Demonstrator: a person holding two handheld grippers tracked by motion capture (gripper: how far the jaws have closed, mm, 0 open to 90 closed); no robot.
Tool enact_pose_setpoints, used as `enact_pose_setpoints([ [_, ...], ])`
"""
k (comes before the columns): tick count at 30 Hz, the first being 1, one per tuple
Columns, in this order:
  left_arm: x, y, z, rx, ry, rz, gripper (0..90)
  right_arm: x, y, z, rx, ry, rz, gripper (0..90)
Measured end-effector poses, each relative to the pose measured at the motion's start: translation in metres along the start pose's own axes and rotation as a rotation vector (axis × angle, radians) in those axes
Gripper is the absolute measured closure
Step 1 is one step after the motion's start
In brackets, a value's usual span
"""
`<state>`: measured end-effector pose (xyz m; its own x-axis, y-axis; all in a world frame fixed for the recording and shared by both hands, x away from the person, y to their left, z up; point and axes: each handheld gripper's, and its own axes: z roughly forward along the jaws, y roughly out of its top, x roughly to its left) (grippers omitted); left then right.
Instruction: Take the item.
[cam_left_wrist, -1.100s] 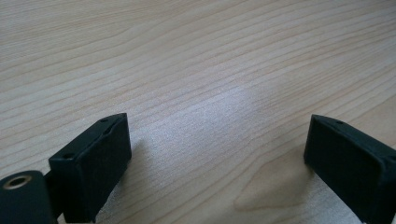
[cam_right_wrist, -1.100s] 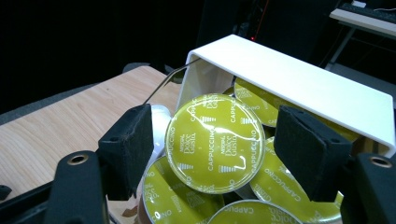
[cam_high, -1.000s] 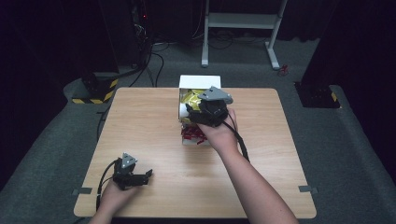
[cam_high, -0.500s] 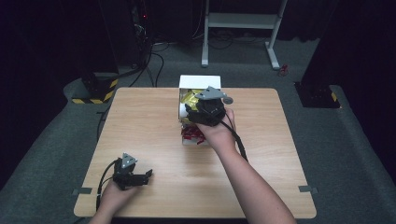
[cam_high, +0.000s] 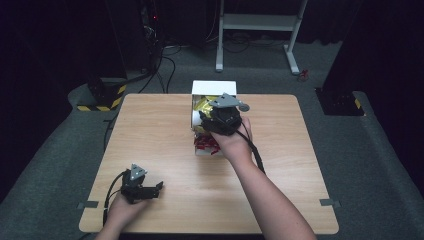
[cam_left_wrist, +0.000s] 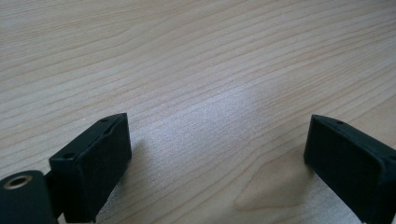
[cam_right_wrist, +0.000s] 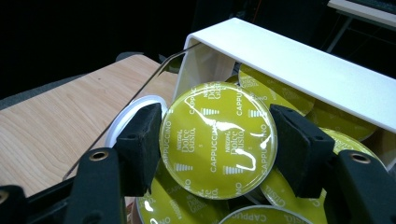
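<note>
My right gripper (cam_right_wrist: 217, 138) is shut on a yellow-green coffee capsule (cam_right_wrist: 219, 149) with a shiny "Cappuccino" lid, one black jaw on each side of its rim. Below it lie several more such capsules (cam_right_wrist: 289, 191) in a white box (cam_right_wrist: 299, 65). In the high view the right gripper (cam_high: 220, 119) hangs over that white box (cam_high: 214, 89) at the far middle of the table. My left gripper (cam_high: 156, 189) rests near the front left edge. Its jaws stand wide open (cam_left_wrist: 215, 149) over bare wood, nothing between them.
A small container of red items (cam_high: 206, 145) sits just in front of the white box, under the right hand. A white round lid (cam_right_wrist: 133, 114) lies left of the box. The wooden table (cam_high: 300, 165) has free room left and right. Dark floor, cables and a white stand (cam_high: 260, 22) lie beyond.
</note>
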<state>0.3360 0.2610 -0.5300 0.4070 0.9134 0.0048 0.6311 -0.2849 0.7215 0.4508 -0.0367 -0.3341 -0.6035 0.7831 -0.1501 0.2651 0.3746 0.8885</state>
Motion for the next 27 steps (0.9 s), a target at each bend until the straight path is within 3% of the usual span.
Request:
enact_pose_setpoints([
  [27, 0.000, 0.000, 0.000, -0.001, 0.002, 0.002, 8.1, 0.001, 0.005, -0.024, -0.068, 0.016, 0.001, 37.9],
])
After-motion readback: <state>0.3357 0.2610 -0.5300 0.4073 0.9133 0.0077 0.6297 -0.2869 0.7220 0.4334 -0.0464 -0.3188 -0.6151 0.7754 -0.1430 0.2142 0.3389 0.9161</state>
